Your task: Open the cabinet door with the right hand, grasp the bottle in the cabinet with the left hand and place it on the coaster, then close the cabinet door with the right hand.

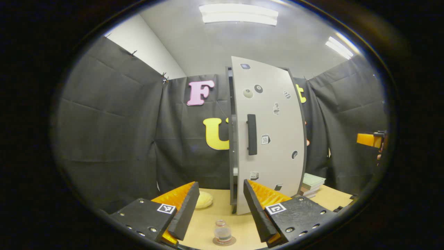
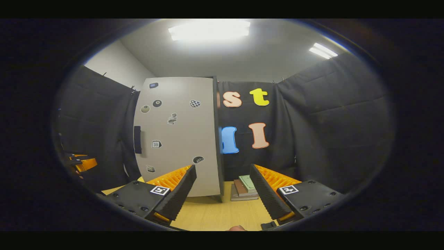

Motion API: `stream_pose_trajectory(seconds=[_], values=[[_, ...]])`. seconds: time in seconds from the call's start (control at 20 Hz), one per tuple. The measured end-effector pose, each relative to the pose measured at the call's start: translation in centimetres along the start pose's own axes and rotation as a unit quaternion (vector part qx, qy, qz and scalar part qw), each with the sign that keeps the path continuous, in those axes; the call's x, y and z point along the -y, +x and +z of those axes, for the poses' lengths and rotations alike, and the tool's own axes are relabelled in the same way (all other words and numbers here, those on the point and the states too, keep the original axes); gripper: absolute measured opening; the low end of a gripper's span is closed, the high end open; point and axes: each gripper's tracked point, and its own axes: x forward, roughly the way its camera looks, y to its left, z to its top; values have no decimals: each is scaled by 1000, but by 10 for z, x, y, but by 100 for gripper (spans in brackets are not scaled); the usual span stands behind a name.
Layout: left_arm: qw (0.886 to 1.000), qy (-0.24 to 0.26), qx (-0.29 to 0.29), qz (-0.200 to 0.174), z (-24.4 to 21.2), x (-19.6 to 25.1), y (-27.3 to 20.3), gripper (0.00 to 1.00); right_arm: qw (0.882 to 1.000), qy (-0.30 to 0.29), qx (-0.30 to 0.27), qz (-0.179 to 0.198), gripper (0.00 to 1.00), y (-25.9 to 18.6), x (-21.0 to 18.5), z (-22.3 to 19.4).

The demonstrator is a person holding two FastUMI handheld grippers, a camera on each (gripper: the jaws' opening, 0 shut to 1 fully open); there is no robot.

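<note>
In the left gripper view the left claw (image 1: 216,208) has its fingers spread apart with nothing between them, hovering over the wooden counter (image 1: 239,225). Below it, at the counter's near edge, the small clear bottle (image 1: 222,232) stands upright on the round coaster (image 1: 224,240). Farther back on the counter the cabinet (image 1: 231,139) stands with its pale door (image 1: 270,139), stuck with small stickers, appearing slightly ajar, its dark handle (image 1: 252,134) facing the camera. A pale round thing (image 1: 204,200) lies left of the cabinet, and a stack of books (image 1: 311,184) sits toward the right edge. In the right gripper view the right claw (image 2: 223,191) is likewise spread apart and empty, facing the door.
</note>
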Motion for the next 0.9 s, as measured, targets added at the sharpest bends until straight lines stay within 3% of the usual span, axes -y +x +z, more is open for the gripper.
stream_pose_trajectory(seconds=[0.05, 0.1, 0.3, 0.35, 0.45, 0.5, 0.75, 0.8, 0.9], values=[[1000, 2, 1, 4, 1, 6, -1, 76, 1000, 0, 0, -3, 99, -3, 9, -2], [1000, 1, 1, 5, 1, 13, -3, 76, 1000, 0, -2, -5, 94, -5, 16, -6], [1000, 12, 10, -6, -1, 29, -5, 76, 1000, 4, -6, -19, 94, -15, 33, -17], [1000, 12, 13, -10, -1, 31, -3, 76, 1000, 8, -6, -27, 98, -16, 35, -19], [1000, 10, 10, -17, -3, 34, -2, 76, 999, 17, -3, -29, 94, -19, 30, -21], [1000, 8, 11, -17, -2, 34, 0, 76, 999, 16, 1, -31, 98, -19, 28, -20], [1000, 0, 21, -19, 3, 33, 0, 78, 999, 4, 2, -38, 99, -15, 18, -17], [1000, 2, 20, -20, 3, 33, 1, 76, 999, 2, 4, -40, 94, -15, 17, -17], [1000, 2, 18, -22, 2, 32, 3, 76, 999, -1, 6, -47, 98, -16, 17, -16]])
